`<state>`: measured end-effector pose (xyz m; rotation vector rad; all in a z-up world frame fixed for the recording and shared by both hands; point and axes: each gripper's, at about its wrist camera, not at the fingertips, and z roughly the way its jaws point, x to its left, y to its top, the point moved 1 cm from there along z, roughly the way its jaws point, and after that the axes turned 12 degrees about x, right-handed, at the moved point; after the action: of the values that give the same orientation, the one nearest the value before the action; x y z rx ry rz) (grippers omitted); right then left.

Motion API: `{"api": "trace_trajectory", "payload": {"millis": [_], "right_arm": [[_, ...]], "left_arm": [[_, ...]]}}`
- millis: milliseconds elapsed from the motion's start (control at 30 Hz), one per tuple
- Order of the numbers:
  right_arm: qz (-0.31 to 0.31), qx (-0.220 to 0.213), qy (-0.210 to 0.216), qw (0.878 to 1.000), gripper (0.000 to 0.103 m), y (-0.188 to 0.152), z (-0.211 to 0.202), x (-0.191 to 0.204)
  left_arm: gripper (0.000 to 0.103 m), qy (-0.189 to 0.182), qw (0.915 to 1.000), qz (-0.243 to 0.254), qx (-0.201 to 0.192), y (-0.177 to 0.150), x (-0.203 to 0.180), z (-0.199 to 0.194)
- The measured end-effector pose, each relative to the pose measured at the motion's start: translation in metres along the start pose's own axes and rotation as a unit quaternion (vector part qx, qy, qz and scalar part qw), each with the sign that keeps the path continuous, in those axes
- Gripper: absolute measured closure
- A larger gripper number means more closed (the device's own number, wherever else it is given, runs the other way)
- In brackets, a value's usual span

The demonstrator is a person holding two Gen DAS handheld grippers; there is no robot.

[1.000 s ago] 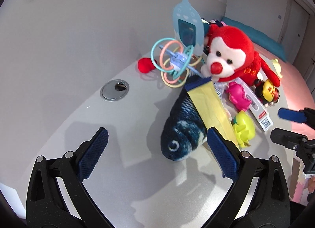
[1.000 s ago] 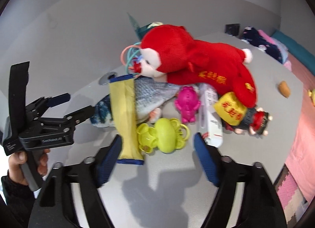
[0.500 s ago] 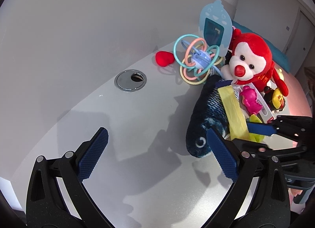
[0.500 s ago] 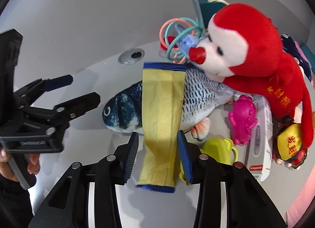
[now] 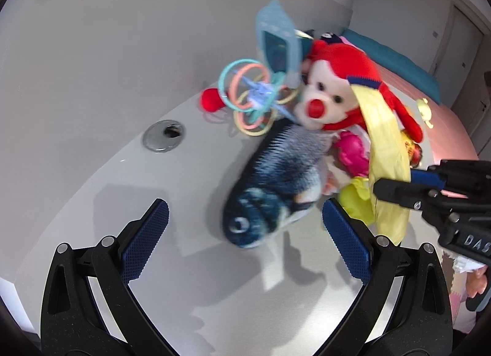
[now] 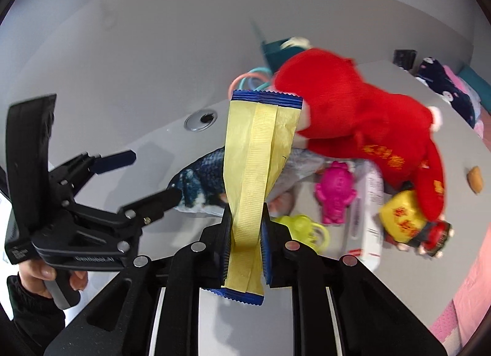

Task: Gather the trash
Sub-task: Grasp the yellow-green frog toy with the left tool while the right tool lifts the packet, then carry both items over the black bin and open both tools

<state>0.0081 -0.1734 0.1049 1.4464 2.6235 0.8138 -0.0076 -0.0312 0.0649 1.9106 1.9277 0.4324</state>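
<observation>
Right gripper (image 6: pixel 245 242) clamped tight on the yellow wrapper (image 6: pixel 256 178), pinching it low down near its bottom blue-edged end, rest of the strip sticking up off the desk (image 6: pixel 353 300) with its top blue edge in front of the red monkey plush (image 6: pixel 362 116). Left gripper (image 5: pixel 242 239) spread wide, nothing between its pads, hanging over bare desk just short of the fish plush (image 5: pixel 273 184). Same left gripper seen from the right wrist camera, off to the left side, gripped by a hand (image 6: pixel 46 276) in a dark sleeve. Just past the wrapper: fish plush lying flat, yellow-green toy (image 6: pixel 303 230) and pink figure (image 6: pixel 336 193) beside it, white box (image 6: pixel 371 217) next to those. Further back, monkey sprawled over the pile, pastel ring rattle (image 5: pixel 251 101) and small red ball (image 5: pixel 211 101) behind the fish, round metal grommet (image 5: pixel 164 139) in the desk, light blue card (image 5: pixel 277 39) standing upright near the wall. Left wrist shot pretty blurry.
</observation>
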Motion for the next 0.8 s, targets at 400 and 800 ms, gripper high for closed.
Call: {"api": "trace_trajectory", "payload": {"millis": [400,800], "right_arm": [[0.066,-0.034,-0.001,0.997,0.085,-0.035,-0.044,-0.081],[0.121,-0.056,0.002,0.991,0.085,-0.056,-0.055,-0.135]], "left_arm": [[0.006,-0.005,0.9923,0.118,0.036,0.000,-0.104,0.048],[0.046,0.018,0.9912,0.124,0.044,0.012,-0.111,0.081]]}}
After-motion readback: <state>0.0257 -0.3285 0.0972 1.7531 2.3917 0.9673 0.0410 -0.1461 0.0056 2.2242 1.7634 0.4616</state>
